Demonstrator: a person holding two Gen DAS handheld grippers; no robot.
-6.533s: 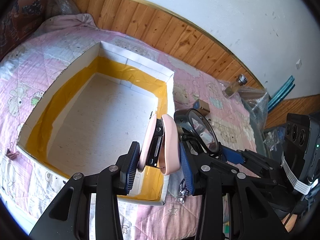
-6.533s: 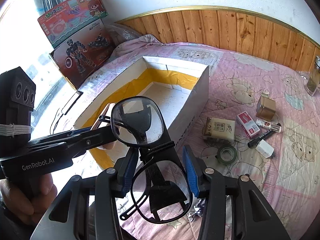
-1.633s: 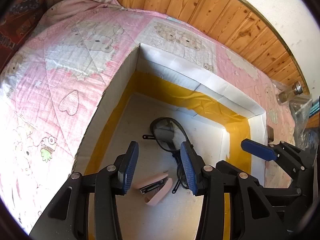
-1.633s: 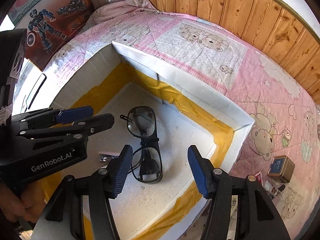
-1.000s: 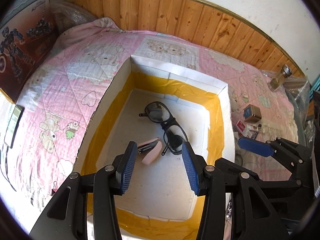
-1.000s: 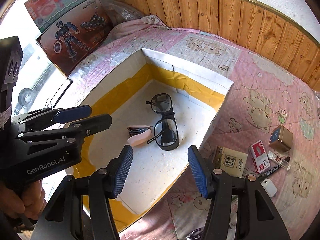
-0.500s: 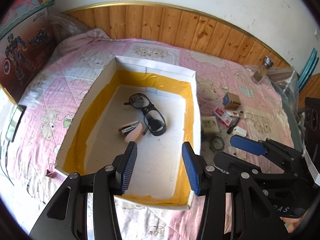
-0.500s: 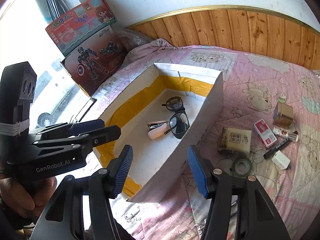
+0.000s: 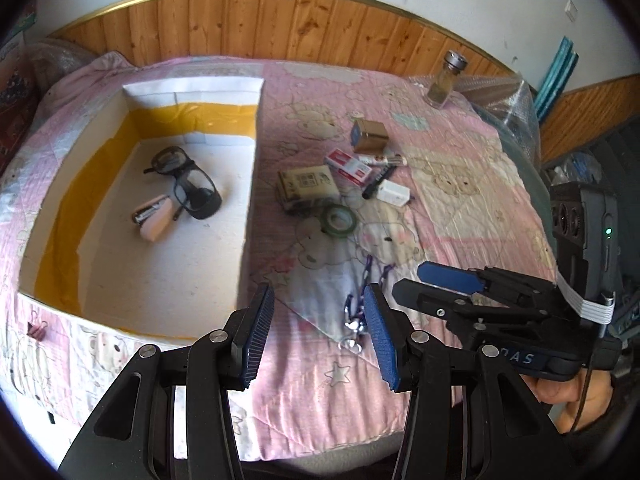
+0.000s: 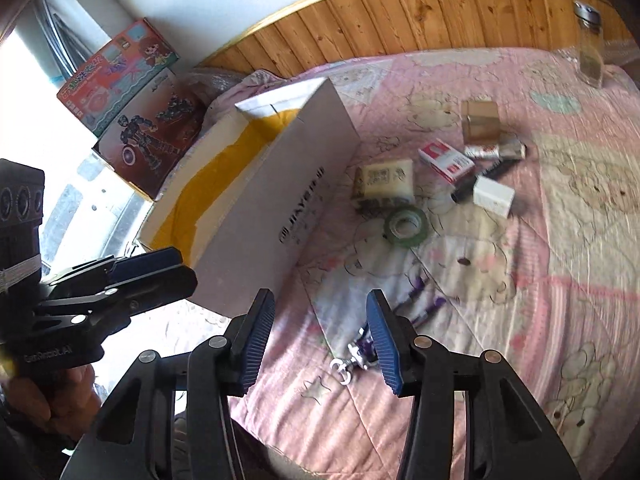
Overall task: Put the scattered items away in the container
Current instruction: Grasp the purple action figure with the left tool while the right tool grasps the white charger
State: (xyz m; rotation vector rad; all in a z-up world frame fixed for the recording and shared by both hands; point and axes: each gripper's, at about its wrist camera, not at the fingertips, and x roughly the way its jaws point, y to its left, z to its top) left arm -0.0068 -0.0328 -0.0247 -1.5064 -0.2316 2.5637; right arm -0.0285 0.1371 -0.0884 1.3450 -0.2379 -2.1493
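Observation:
The white box [image 9: 249, 184] with yellow tape inside holds black glasses [image 9: 188, 184] and a pink stapler [image 9: 154, 220]. To its right on the pink quilt lie a green tape roll [image 9: 339, 220], a tan packet [image 9: 306, 184], a red-and-white box [image 9: 347, 164], a gold cube [image 9: 369, 136], a marker [image 9: 376, 182] and a white block [image 9: 394, 192]. A purple keychain [image 9: 360, 312] with a metal clasp lies nearest. My left gripper [image 9: 318, 292] is open and empty above the quilt. My right gripper [image 10: 320, 300] is closing, nothing pressed; the keychain [image 10: 352, 356] lies below, beside its right finger.
A glass jar [image 9: 444, 80] stands at the bed's far right by the wood panelling. A pink binder clip [image 9: 36, 328] lies left of the box. Toy boxes [image 10: 136, 100] lean at the far left. The bed's front edge runs just below the grippers.
Both grippers have drawn back out of the box and swung right over the quilt, near the keychain. The glasses and stapler stay in the box.

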